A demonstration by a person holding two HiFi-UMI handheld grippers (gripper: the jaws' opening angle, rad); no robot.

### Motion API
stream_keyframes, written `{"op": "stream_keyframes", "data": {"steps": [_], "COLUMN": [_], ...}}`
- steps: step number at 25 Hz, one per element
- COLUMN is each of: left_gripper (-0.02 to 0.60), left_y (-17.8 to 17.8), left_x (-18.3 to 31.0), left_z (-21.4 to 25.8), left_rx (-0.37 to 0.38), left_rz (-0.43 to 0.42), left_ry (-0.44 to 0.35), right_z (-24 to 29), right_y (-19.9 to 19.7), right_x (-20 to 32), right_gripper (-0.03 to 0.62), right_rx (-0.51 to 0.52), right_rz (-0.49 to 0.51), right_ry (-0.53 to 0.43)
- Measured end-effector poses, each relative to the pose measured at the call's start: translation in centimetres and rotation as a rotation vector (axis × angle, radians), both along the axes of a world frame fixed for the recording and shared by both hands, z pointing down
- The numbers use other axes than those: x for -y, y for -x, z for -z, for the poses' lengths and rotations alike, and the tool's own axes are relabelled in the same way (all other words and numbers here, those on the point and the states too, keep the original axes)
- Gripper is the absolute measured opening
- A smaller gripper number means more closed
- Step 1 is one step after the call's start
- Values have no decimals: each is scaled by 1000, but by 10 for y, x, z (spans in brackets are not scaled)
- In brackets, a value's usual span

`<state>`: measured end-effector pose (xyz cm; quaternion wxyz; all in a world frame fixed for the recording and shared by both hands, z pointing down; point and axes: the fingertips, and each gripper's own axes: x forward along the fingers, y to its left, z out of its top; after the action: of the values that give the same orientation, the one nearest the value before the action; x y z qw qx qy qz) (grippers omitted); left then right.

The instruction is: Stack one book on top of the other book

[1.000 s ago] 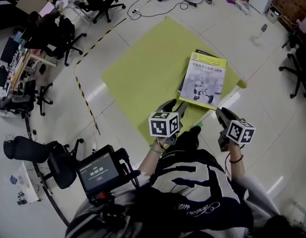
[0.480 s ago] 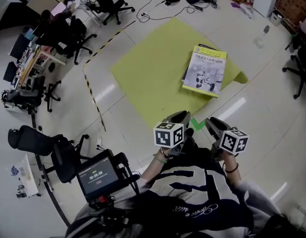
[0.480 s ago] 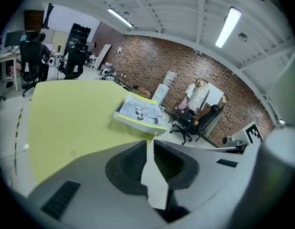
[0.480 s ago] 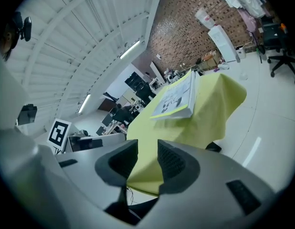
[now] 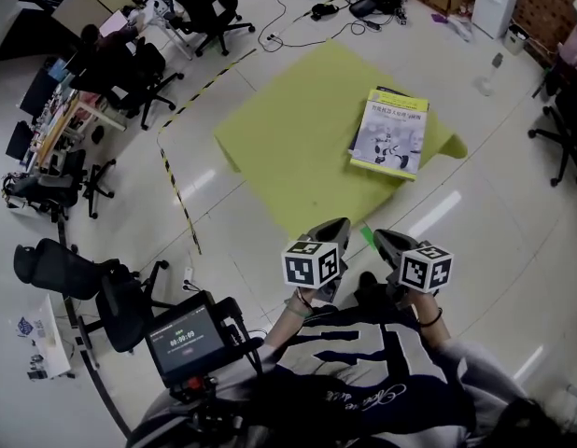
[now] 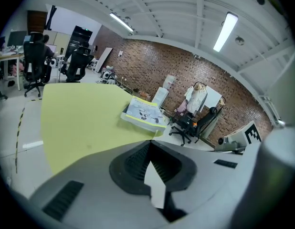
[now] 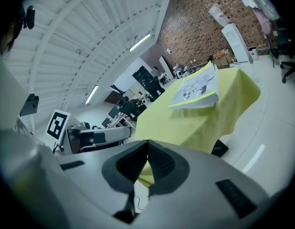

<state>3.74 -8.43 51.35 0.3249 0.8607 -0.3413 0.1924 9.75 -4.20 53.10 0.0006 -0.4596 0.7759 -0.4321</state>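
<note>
My left claw (image 5: 336,225) and right claw (image 5: 381,236) have just closed, nothing between them — books (image 5: 391,135) sit stacked on the yellow surface (image 5: 288,147), well apart.

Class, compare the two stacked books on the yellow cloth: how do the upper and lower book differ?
The upper book has a pale cover edged yellow-green; the lower book looks dark. The upper book shows its whole cover; the lower book shows only a thin edge. The upper book rests on the lower book, which lies on the yellow cloth. Both lie flat.
</note>
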Motion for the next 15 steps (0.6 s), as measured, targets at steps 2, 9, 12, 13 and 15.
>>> {"op": "stream_keyframes", "data": {"steps": [2, 9, 12, 13, 15], "left_gripper": [5, 5, 5, 5, 5], "left_y": [18, 112, 150, 162, 182], "left_x": [-8, -46, -64, -71, -85], "left_z": [3, 7, 6, 7, 9], "left_rx": [1, -42, -43, -47, -60], "left_rz": [-6, -21, -52, -66, -99], "left_ry": [-7, 9, 5, 2, 1], "right_z": [4, 14, 15, 16, 18], "right_y": [13, 92, 132, 145, 171], "right_x": [-4, -27, -45, -53, -70], "right_gripper": [-3, -3, -3, -3, -3], "right_rx": [-2, 5, 34, 45, 66], "right_rz": [-3, -71, -111, -126, -155], "right_ry": [-8, -42, -48, -51, -53]}}
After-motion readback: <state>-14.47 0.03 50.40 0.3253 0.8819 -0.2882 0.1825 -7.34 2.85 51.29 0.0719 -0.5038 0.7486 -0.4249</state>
